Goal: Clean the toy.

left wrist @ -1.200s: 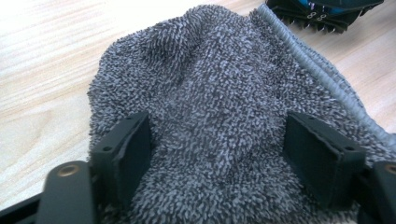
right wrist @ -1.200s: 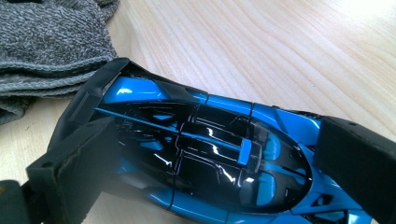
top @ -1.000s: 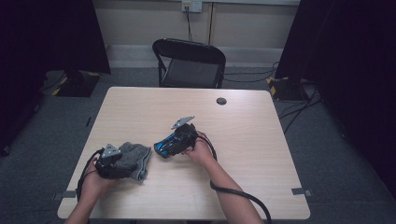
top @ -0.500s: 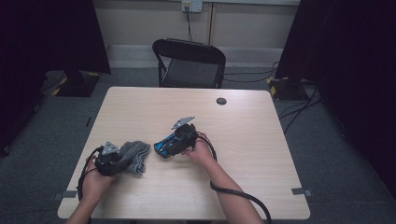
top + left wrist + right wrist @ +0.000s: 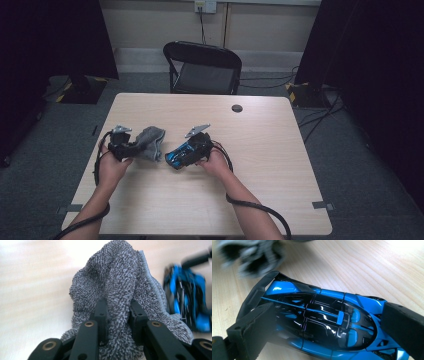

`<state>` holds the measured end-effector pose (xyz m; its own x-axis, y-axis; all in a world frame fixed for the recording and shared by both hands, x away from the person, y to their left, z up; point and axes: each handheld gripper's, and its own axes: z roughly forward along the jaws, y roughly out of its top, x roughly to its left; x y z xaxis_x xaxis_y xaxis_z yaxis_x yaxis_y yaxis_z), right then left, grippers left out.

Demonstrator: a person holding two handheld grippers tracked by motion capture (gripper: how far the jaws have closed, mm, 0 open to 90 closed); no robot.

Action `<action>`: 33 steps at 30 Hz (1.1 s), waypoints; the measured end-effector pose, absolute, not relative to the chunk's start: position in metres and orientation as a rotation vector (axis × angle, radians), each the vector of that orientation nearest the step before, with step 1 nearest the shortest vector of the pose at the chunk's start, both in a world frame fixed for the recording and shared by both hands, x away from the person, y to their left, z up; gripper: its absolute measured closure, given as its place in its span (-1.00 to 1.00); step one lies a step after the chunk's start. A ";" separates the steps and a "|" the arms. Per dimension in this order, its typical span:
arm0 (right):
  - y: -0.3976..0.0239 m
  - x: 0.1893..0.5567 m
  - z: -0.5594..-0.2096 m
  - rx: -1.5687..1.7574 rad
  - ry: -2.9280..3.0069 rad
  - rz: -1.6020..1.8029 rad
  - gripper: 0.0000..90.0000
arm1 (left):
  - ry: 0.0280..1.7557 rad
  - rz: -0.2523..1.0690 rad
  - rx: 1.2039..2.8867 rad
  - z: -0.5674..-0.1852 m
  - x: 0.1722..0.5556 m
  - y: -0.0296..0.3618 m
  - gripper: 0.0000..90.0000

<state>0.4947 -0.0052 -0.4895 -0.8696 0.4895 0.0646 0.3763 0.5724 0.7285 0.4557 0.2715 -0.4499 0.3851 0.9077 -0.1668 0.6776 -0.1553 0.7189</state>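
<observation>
A grey terry cloth hangs bunched from my left gripper over the left half of the wooden table. In the left gripper view the jaws have just closed, and the pads pinch a fold of the cloth at the left gripper. My right gripper is shut on a blue and black toy car near the table's middle. The right gripper view has the car clamped across its body by the right gripper. The cloth is blurred just beyond the car's rear.
A small black round disc lies near the table's far edge. A black folding chair stands behind the table. Cables trail from both grippers toward the front edge.
My left gripper has closed on the cloth and carried it up and away from the front edge, closer to the car. The right gripper and the car have stayed still.
</observation>
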 end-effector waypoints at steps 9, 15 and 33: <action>-0.005 0.496 -0.488 0.735 2.670 1.161 -0.98 | 1.398 0.381 1.942 -0.453 0.502 0.231 0.61; -0.004 0.496 -0.487 0.738 2.678 1.147 -0.98 | 1.392 0.385 1.960 -0.455 0.513 0.208 0.61; -0.004 0.497 -0.487 0.734 2.685 1.143 -0.99 | 1.427 0.472 1.935 -0.468 0.545 0.170 0.60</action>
<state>0.4972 -0.0041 -0.4870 -0.8728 0.4835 0.0669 0.3834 0.5943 0.7070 0.5447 0.1699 -0.4682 0.3337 0.9371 -0.1025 0.6915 -0.1695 0.7022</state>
